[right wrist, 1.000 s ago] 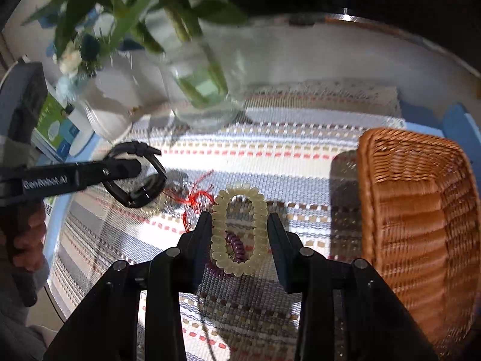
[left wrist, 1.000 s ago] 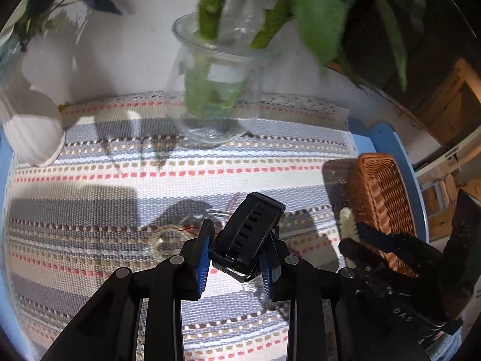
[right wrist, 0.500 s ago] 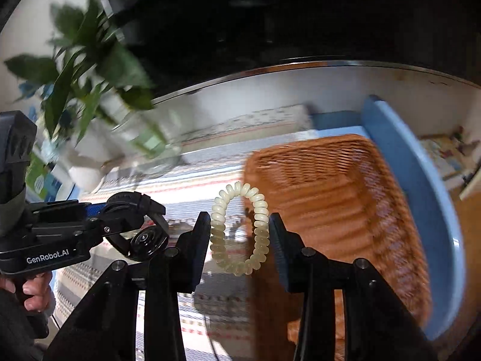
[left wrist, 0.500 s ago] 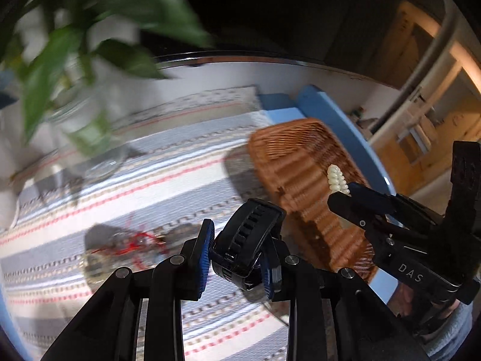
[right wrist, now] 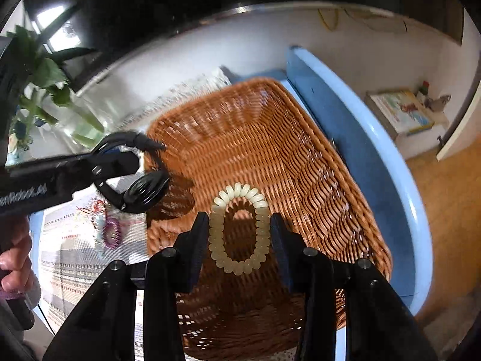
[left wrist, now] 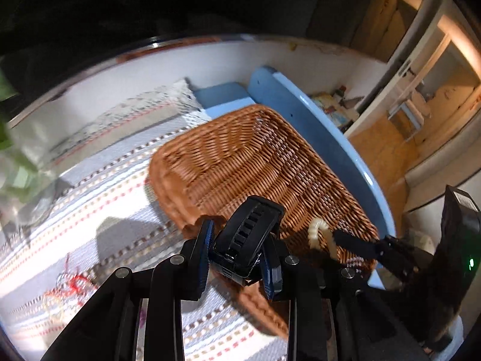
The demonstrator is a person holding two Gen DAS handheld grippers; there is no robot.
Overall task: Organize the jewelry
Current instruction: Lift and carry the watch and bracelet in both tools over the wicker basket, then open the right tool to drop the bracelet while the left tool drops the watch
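My left gripper (left wrist: 240, 255) is shut on a black watch (left wrist: 248, 234) and holds it above the near left rim of the brown wicker basket (left wrist: 240, 162). The watch also shows in the right wrist view (right wrist: 135, 180). My right gripper (right wrist: 239, 228) is shut on a cream bead bracelet (right wrist: 239, 228) and holds it above the inside of the basket (right wrist: 255, 150). The bracelet also shows in the left wrist view (left wrist: 320, 237). A red string piece (left wrist: 72, 282) and a purple bracelet (right wrist: 111, 231) lie on the striped cloth (left wrist: 99, 198) left of the basket.
The basket stands at the right end of the blue table (right wrist: 375, 156), close to its edge. A glass vase with green stems (right wrist: 78, 120) stands at the back left of the cloth. A white wall runs behind the table.
Both grippers have swung right from over the cloth to the basket, each still holding its piece. The vase has slid to the left of both views.
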